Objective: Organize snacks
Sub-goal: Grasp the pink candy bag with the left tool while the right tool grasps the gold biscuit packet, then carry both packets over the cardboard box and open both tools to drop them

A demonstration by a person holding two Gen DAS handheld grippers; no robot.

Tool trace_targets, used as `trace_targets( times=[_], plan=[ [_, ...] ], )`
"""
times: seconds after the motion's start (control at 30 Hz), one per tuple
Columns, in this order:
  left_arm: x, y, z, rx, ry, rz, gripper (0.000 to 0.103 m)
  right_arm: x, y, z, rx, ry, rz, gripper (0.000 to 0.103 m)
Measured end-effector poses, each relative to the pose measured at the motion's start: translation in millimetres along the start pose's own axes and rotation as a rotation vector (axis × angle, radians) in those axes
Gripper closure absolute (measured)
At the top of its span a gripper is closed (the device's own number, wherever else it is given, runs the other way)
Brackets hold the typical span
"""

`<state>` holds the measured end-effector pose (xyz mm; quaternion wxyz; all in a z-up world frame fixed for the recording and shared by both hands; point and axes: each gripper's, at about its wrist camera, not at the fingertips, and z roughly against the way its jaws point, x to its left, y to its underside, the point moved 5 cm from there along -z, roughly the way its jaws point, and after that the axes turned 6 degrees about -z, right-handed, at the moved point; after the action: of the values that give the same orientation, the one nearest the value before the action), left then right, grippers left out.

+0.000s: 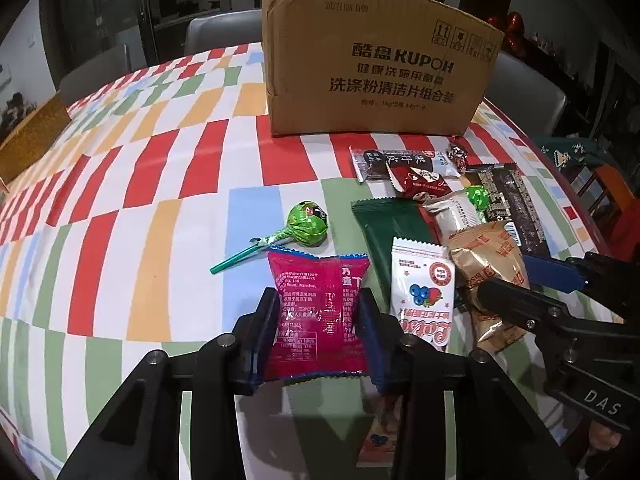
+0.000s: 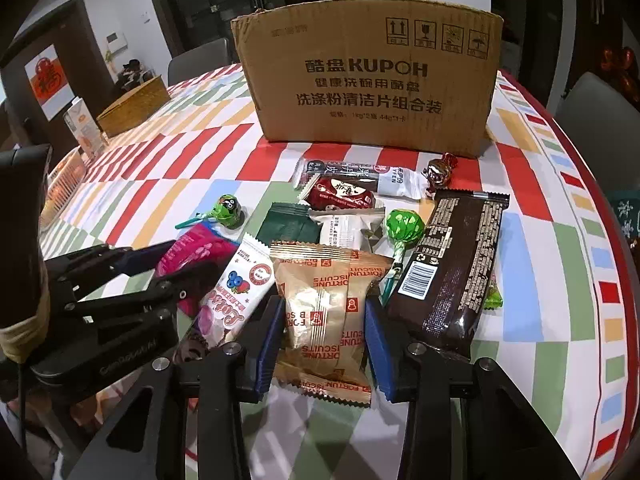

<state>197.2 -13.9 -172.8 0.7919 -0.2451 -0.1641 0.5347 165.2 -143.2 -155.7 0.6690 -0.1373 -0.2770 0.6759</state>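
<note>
My left gripper (image 1: pixel 318 304) is shut on a pink snack packet (image 1: pixel 316 316) just above the tablecloth; it also shows in the right wrist view (image 2: pixel 160 268). My right gripper (image 2: pixel 326 312) is shut on a gold Fortune Biscuits packet (image 2: pixel 328 312), which also shows in the left wrist view (image 1: pixel 490 264). A pile of snacks lies ahead: a white Lotso packet (image 2: pixel 236 292), a brown bar (image 2: pixel 456 264), a green packet (image 2: pixel 290 224), two green lollipops (image 1: pixel 306 226) (image 2: pixel 404 228). A cardboard box (image 2: pixel 372 76) stands upright behind them.
The table has a striped multicolour cloth (image 1: pixel 160 184). A red packet (image 2: pixel 344 196), a long dark-and-white bar (image 2: pixel 360 174) and a foil sweet (image 2: pixel 440 170) lie before the box. A gold box (image 2: pixel 134 100) and a carton (image 2: pixel 86 128) stand far left. Grey chairs (image 1: pixel 222 30) stand behind.
</note>
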Motion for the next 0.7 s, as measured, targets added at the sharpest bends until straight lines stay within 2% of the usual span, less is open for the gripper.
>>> trace_targets(
  times=[0.43,0.7],
  plan=[
    [-3.9,-7.4,39.6,-0.072,-0.004,0.051,0.067,1.0,-6.3,24.8,-0.072,-0.03,0.015,0.065],
    [-17.0,-32.2,79.5,-0.178,-0.033,0.013,0.067,-1.3,-24.0,56.0,-0.161,-0.049,0.035,0.065]
  ],
)
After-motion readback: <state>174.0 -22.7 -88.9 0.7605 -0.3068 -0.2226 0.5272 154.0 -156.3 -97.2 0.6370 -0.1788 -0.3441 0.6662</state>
